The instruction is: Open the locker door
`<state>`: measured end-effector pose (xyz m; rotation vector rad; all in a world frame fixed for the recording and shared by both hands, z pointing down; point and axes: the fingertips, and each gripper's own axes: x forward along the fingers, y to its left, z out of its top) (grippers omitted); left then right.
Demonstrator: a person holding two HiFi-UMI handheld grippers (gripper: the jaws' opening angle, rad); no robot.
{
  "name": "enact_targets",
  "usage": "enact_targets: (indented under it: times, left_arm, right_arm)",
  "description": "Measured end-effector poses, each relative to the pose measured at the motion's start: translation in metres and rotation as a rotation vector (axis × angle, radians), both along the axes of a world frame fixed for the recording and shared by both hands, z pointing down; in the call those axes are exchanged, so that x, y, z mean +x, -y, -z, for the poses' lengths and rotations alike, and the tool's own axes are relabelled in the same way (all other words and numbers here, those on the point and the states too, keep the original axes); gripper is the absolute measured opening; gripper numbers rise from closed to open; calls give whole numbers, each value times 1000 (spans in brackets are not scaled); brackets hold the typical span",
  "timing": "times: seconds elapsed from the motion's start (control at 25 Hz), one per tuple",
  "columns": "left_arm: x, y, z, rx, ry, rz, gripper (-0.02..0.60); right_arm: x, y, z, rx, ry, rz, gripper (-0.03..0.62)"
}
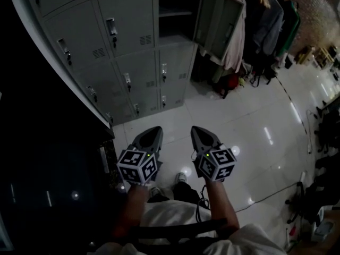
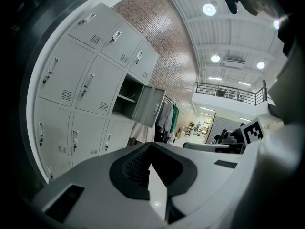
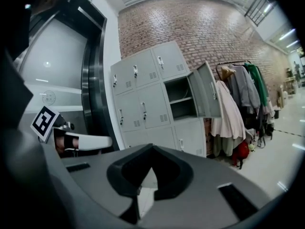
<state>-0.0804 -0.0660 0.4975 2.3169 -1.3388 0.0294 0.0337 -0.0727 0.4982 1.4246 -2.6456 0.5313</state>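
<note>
Both claws sit closest, held low in front of me: left claw (image 1: 154,130) and right claw (image 1: 197,130), side by side, well short of the locker bank (image 1: 133,52). Each has its jaws closed tip to tip, with nothing between them and only floor (image 1: 239,116) showing through.

Between the claws and the locker bank is glossy tile, with my shoes (image 1: 180,178) below. The bank's doors are grey and most are closed, each with a small latch handle (image 1: 111,28) near one edge. One open door (image 1: 218,25) stands swung out at the bank's upper right end, its compartment (image 1: 172,15) dark inside. Can't tell which door is my target.

Past the bank's right end, a pale garment (image 1: 236,36) hangs just beside the open door, then a clothes rack (image 1: 271,15).

Risks, my read:
- Reaching a latch with jaws closed just bumps it, so open first.
- Latches are small, so a shallow pinch likely slips off.
- The swung-out door and garment could snag a claw if I approach from the bank's right.
</note>
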Motion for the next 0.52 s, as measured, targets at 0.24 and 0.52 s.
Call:
enact_targets:
  times: [0.24,0.52]
  left_arm:
    - [-4,-7,13,36,15,-2,-3]
    - [-10,-5,26,54,18,11,-3]
  right_arm:
    - [-3,-6,14,31,2,-3,3]
    - [-9,-2,25,57,3,4,3]
